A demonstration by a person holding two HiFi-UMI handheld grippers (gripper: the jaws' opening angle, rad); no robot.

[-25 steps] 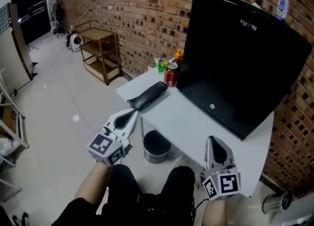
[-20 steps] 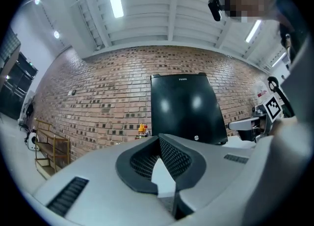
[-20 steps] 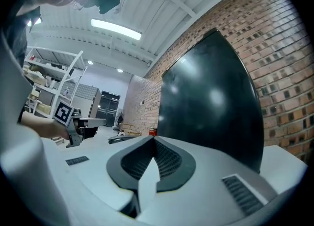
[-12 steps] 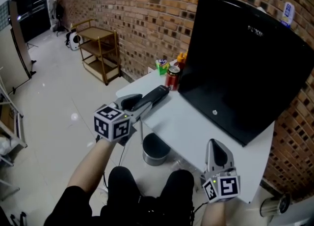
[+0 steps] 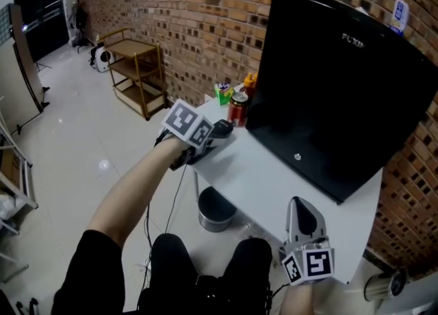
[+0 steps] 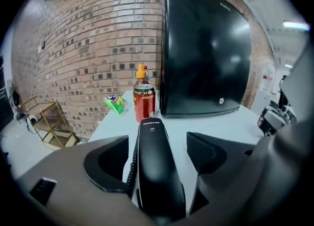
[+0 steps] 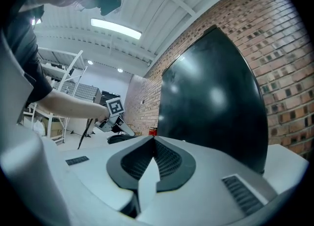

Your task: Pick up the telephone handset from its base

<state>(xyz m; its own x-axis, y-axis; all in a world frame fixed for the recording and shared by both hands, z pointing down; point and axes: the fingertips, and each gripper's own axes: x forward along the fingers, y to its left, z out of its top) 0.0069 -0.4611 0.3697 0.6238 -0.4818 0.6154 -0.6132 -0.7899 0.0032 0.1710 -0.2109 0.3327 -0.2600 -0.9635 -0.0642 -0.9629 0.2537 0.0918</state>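
A black telephone handset (image 6: pixel 154 166) lies lengthwise on its base at the near left corner of the white table (image 5: pixel 274 177). A coiled cord (image 6: pixel 130 168) runs along its left side. The base is mostly hidden. My left gripper (image 6: pixel 159 156) straddles the handset with its jaws opening. A gap shows on each side, so the pads do not press on it. In the head view my left gripper (image 5: pixel 205 139) covers most of the handset (image 5: pixel 222 127). My right gripper (image 5: pixel 297 204) hangs by the table's front edge, shut and empty, its jaws meeting in the right gripper view (image 7: pixel 153 144).
A big black box (image 5: pixel 335 81) fills the back of the table. A red can (image 6: pixel 143 103), an orange-capped bottle (image 6: pixel 141 71) and a green pack (image 6: pixel 116 104) stand beyond the handset. A dark bin (image 5: pixel 217 205) sits under the table. A wooden trolley (image 5: pixel 140 74) stands by the brick wall.
My left gripper has travelled from in front of the table out over the handset, tipped downward, and its jaws have gone from shut to wide. The right gripper has stayed put.
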